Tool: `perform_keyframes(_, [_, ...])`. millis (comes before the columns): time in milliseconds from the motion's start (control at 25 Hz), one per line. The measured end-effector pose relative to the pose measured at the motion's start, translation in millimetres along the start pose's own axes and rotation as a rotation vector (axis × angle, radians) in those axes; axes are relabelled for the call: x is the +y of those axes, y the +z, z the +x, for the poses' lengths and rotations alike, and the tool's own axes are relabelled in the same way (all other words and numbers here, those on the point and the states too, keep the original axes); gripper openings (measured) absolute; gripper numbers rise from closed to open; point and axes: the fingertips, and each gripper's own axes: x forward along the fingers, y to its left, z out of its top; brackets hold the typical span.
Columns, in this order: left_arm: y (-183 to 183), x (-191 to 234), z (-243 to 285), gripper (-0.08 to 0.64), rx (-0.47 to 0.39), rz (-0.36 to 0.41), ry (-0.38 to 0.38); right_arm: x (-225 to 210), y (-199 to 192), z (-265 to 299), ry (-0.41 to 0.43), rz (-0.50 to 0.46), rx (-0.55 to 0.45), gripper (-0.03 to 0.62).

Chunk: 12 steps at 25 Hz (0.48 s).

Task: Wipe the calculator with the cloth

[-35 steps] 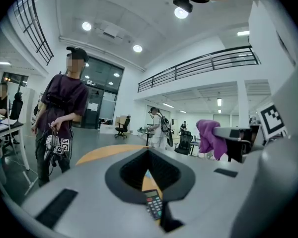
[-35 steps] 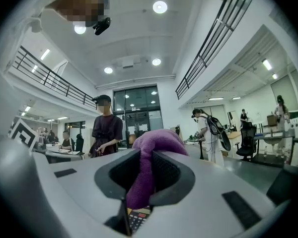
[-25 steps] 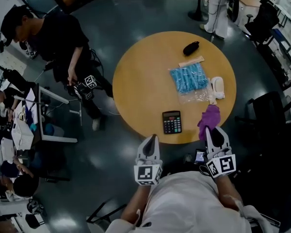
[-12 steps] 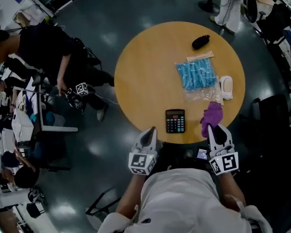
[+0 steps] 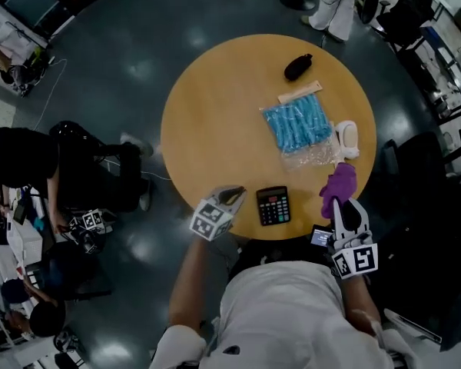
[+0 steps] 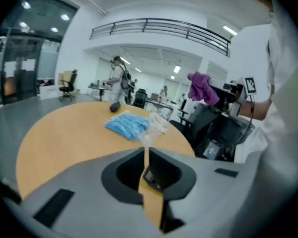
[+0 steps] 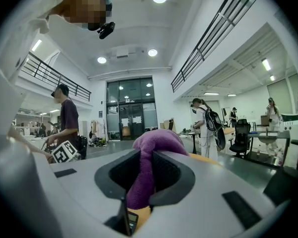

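Your right gripper (image 5: 346, 210) is clamped on the purple cloth (image 5: 339, 183), which bunches up past the tips over the near right rim of the round table (image 5: 215, 114). Your left gripper (image 5: 229, 198) has its jaws together with nothing between them, and its tip sits at the near rim, just left of the calculator (image 5: 273, 205).

The calculator lies flat near the table's near edge, between your two grippers. That spot is the main risk. It looks light and it is loose, so a stroke pulled toward you could slide it off the rim. A sideways stroke with nothing bracing it would probably just push it along the wood instead of cleaning it.

The cloth is a second worry. It is held in a narrow pinch and stands up as a wad, so if you come down steeply the hard jaw tips may reach the keys before the fabric does. A dragging stroke could also tug the cloth out of the pinch.

The blue packet (image 5: 298, 125) and the white thing (image 5: 346, 138) sit farther back on the right, well apart from the calculator.

The calculator itself is small and dark, with a pale display strip along its far end and rows of keys below it. It lies roughly square to you.
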Motion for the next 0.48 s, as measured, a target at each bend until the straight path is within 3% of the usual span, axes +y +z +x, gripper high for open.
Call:
perform_keyframes(80, [-5,0,24,0.016,0.109,0.048,-0.144,-4,-2,8,-0.005,0.008,0.002,0.071])
perform_keyframes(160, [-16,0,51,0.046,0.223,0.094,-0.238,-7,-3,17,0.002,0.004,0.005,0.071])
perform_keyframes(280, [-39,3,90,0.097,0.386,0.176,-0.274,-9,-5,27,0.011,0.011,0.022,0.071])
perform_keyframes(400, [-55,-2,115,0.109,0.543,0.333,-0.307,-10,-7,36,0.026,0.027,0.034,0.071])
perform_keyframes(480, [-68,-5,127,0.110,0.623,0.385,-0.342,-13,-11,40,0.034,0.037,0.045,0.071])
